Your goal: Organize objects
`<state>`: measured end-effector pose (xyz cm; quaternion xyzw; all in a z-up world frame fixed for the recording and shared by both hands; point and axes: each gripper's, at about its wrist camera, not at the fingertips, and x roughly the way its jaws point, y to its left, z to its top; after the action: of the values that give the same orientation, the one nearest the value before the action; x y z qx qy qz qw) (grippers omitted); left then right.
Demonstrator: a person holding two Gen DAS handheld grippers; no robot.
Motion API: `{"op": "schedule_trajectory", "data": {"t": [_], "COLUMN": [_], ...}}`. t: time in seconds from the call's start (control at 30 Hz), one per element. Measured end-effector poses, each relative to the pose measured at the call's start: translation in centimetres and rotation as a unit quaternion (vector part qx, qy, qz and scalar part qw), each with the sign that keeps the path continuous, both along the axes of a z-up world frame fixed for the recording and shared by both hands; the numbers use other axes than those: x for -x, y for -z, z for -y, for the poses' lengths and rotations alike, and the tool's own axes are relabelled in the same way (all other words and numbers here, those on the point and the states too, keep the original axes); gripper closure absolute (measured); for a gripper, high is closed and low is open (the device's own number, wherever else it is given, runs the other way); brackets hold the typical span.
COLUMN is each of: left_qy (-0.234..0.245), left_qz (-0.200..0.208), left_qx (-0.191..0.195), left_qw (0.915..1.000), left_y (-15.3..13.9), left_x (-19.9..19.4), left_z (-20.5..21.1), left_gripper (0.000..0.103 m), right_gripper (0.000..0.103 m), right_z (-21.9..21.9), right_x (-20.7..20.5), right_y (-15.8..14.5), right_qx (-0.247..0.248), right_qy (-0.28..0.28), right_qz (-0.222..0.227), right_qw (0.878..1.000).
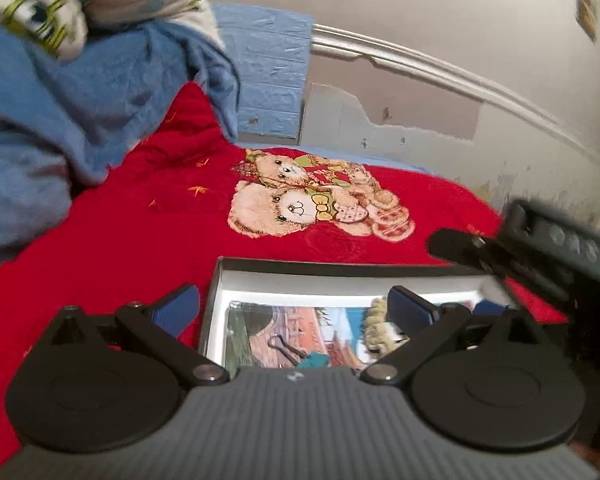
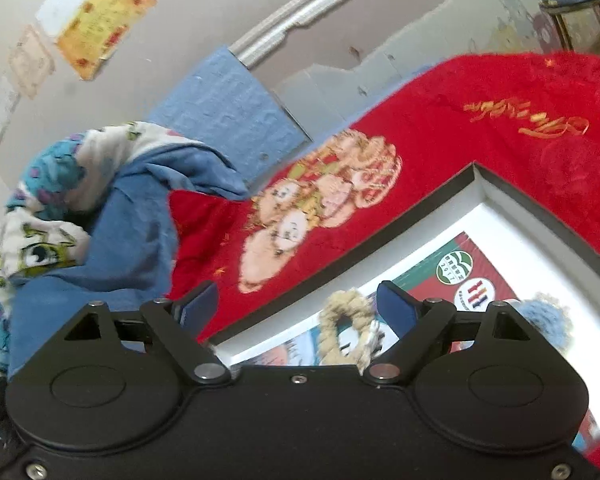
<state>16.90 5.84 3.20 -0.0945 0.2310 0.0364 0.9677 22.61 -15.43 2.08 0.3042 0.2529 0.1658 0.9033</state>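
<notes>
Red teddy-bear blanket (image 1: pixel 140 232), blue towel (image 1: pixel 80 120), white-lined dark box (image 1: pixel 340 268), beige rope (image 2: pixel 340 320)

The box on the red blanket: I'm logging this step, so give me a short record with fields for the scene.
surface: red blanket with teddy-bear print
container: open box, dark outside, white inside
contents: picture cards, beige rope loop, blue fuzzy item
left hand-held gripper: open, above the box, holding nothing
right hand-held gripper: open, above the box, holding nothing
nearby: blue bedding pile

box (image 1: pixel 256 266) on blanket (image 1: pixel 120 240) | rope loop (image 2: pixel 342 322) inside (bedding (image 1: pixel 60 112) behind-left)
</notes>
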Motion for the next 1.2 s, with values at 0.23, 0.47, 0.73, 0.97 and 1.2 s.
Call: {"op": "schedule_trajectory", "data": {"t": [0.23, 0.47, 0.73, 0.97, 1.2], "left_qy": [-0.019, -0.003, -0.028, -0.029, -0.013], "left_qz": [0.017, 0.044, 0.014, -0.028, -0.091], "left_qx": [0.025, 0.02, -0.066, -0.024, -0.052], "left_qw": [0.9994, 0.9988, 0.9973, 0.9989, 0.9945], "left_y": [-7.0, -13.4, -9.8, -4.4, -1.2], "left_x": [5.1, 11.5, 19.0, 20.9, 17.9], "left_z": [-1.4, -0.3, 2.6, 2.0, 2.5], "left_gripper": [0.0, 0.0, 0.0, 0.0, 0.0], "right_gripper": [0.009, 0.002, 0.0, 0.0, 0.0], "right_z": [0.9, 2.4, 2.6, 2.9, 2.4], "right_x": [5.4, 12.6, 21.9, 27.8, 25.3], "right_y": [-8.1, -13.8, -16.0, -11.0, -6.7], "right_qx": [0.018, 0.057, 0.221, 0.267, 0.3], "right_qy": [-0.005, -0.001, -0.052, -0.004, 0.024], "right_qz": [0.039, 0.062, 0.09, 0.076, 0.063], "right_qw": [0.999, 0.996, 0.97, 0.961, 0.952]}}
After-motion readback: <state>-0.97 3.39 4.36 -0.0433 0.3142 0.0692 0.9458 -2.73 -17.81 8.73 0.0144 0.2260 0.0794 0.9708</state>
